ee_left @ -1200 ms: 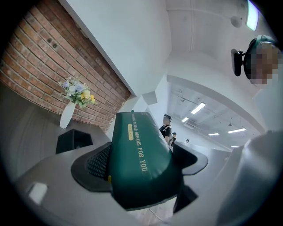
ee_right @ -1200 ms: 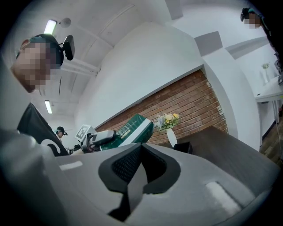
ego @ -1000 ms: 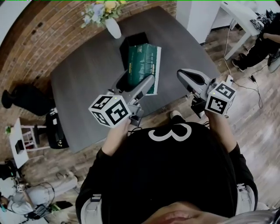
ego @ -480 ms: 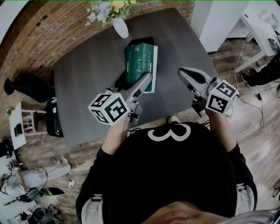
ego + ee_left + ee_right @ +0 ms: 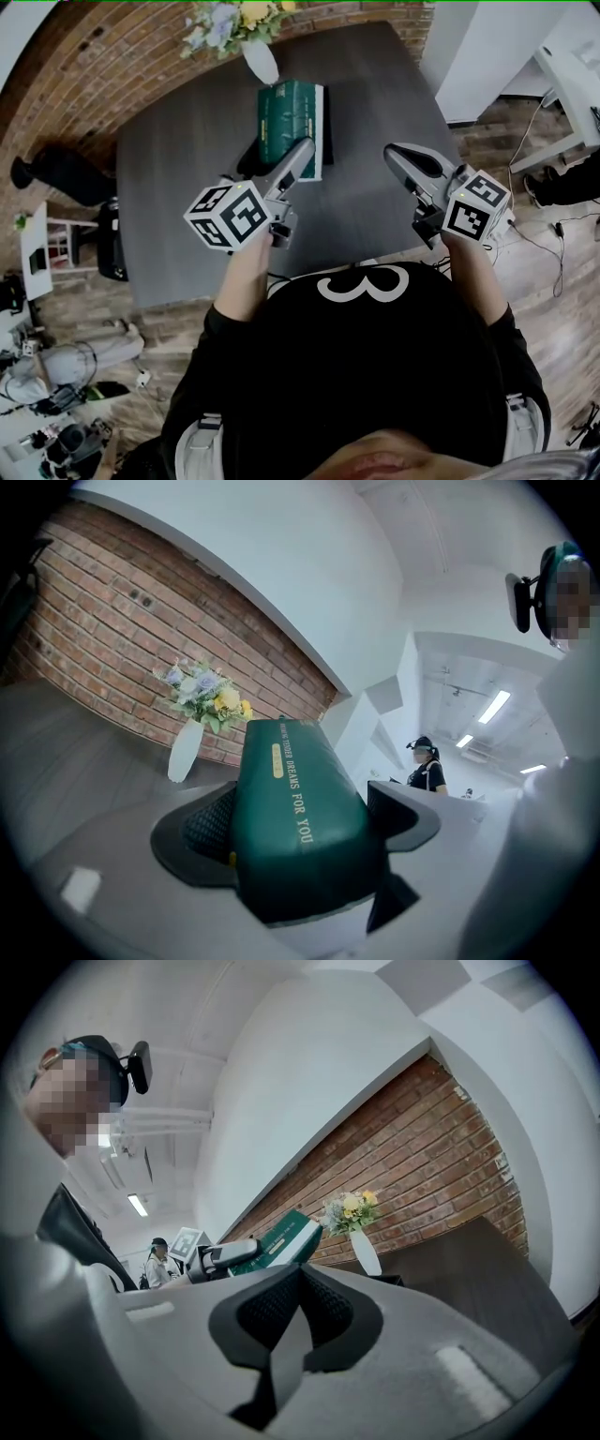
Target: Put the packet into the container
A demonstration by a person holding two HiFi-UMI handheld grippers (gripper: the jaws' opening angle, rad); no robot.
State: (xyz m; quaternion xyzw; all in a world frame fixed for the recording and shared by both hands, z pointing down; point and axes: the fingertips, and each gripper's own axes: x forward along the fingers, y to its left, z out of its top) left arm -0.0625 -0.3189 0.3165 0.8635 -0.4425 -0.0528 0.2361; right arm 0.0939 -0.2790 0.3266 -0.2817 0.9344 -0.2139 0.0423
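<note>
A dark green packet with gold print hangs above the grey table, close to the white vase. My left gripper is shut on it. In the left gripper view the packet fills the gap, and both black pads press its sides at my left gripper. A low black container stands by the vase foot in the right gripper view. The packet hides it in the head view. My right gripper hovers over the table's right part, shut on nothing. The packet also shows there, held at the left.
A white vase of flowers stands at the table's far edge before a brick wall. A black bag and clutter lie on the floor at the left. A white desk stands at the right. A person stands far off.
My left gripper has carried the packet farther over the table toward the vase, and the packet now covers the black container in the head view. The right gripper has hardly moved.
</note>
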